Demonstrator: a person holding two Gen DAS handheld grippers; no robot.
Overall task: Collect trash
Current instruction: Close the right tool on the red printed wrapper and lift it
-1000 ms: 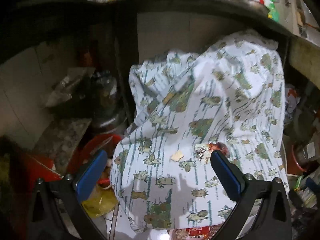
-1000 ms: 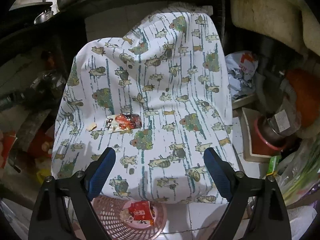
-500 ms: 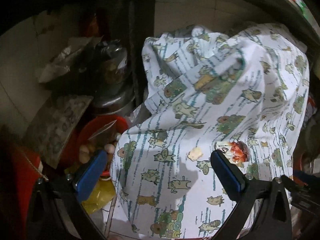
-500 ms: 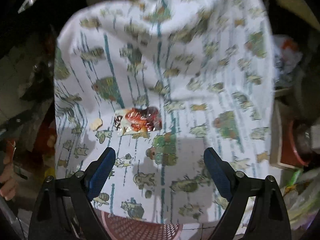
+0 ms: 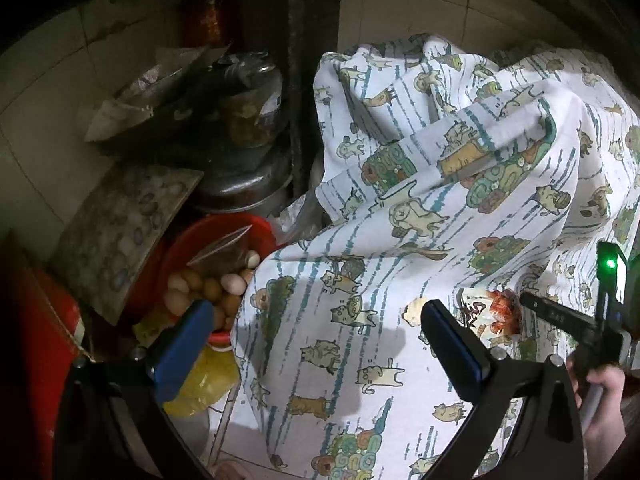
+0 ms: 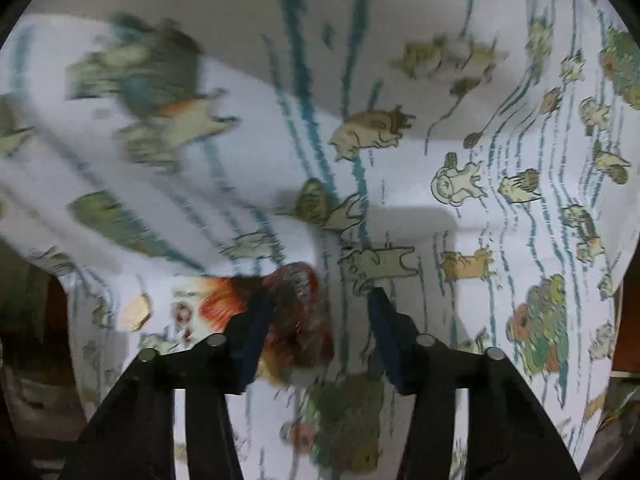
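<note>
A crumpled red and orange snack wrapper (image 6: 296,308) lies on a white cloth printed with cartoon animals (image 6: 460,120). My right gripper (image 6: 320,316) hangs close over the wrapper. Its jaws are closing, with the wrapper's right part between them. The left finger covers part of the wrapper, and the right finger stands clear of it. In the left wrist view the wrapper (image 5: 494,312) sits just beyond my right fingertip, beside a pale crumb (image 5: 416,310). My left gripper (image 5: 320,336) is open and empty above the cloth (image 5: 360,272). A hand (image 5: 600,396) holds the right gripper at the right edge.
Left of the cloth stand a red basin of eggs (image 5: 208,284), a metal pot (image 5: 244,184), a patterned board (image 5: 120,216), a yellow bag (image 5: 204,380) and a red box (image 5: 36,340). A dark post (image 5: 298,80) rises behind against tiled wall.
My right gripper has dropped close onto the wrapper and its jaws have narrowed around it. It now shows in the left wrist view. My left gripper has edged nearer the cloth.
</note>
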